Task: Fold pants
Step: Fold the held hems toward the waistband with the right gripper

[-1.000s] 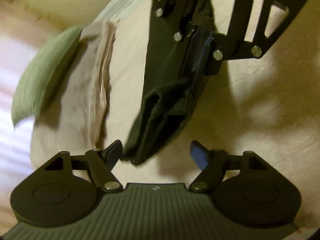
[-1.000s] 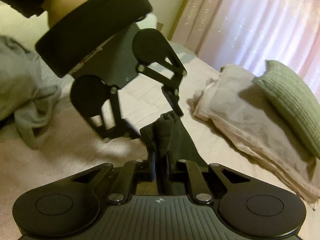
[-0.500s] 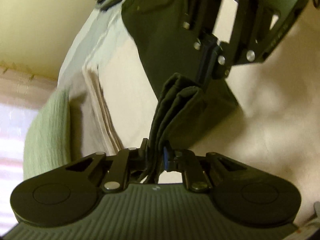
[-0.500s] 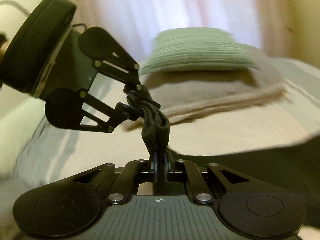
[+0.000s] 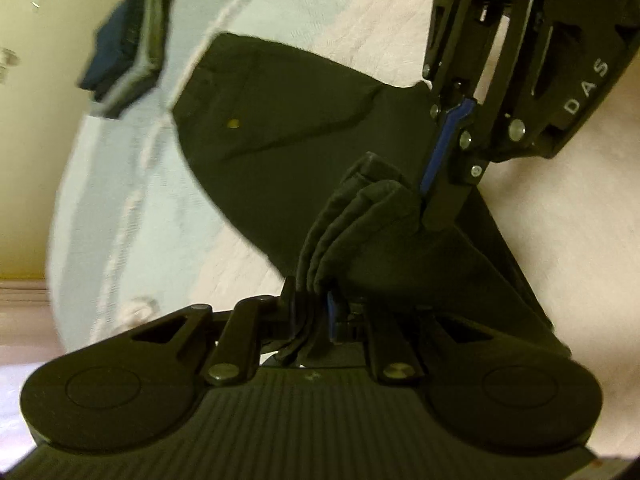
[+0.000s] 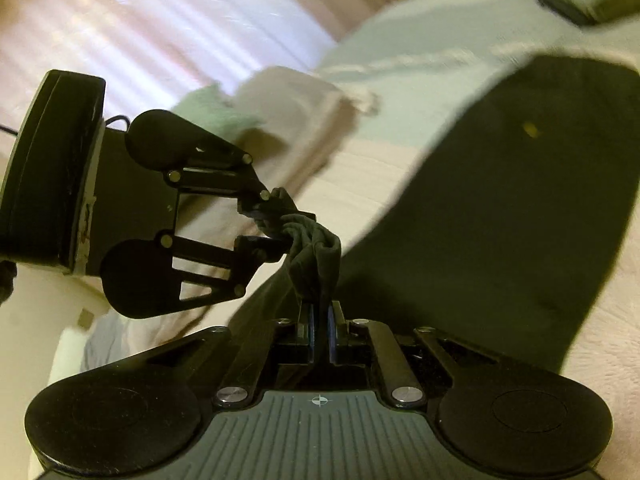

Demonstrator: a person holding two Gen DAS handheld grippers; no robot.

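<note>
Bed [image 5: 400, 20] with pale quilted cover; dark pants [image 5: 288, 120] lie at frame centre, folded navy-and-grey stack [image 5: 120, 44] upper left.

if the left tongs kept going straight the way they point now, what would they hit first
Probably the dark pants themselves: the left tongs are shut on bunched hem, and the spread cloth on the bed lies straight ahead. Depth is unclear.

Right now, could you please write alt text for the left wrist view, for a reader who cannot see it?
The left tongs are shut on a bunched edge of dark pants, and the right tongs pinch the same fabric just beyond. The rest of the pants lies spread on a pale bedspread, with a blurred folded stack at upper left.
</note>
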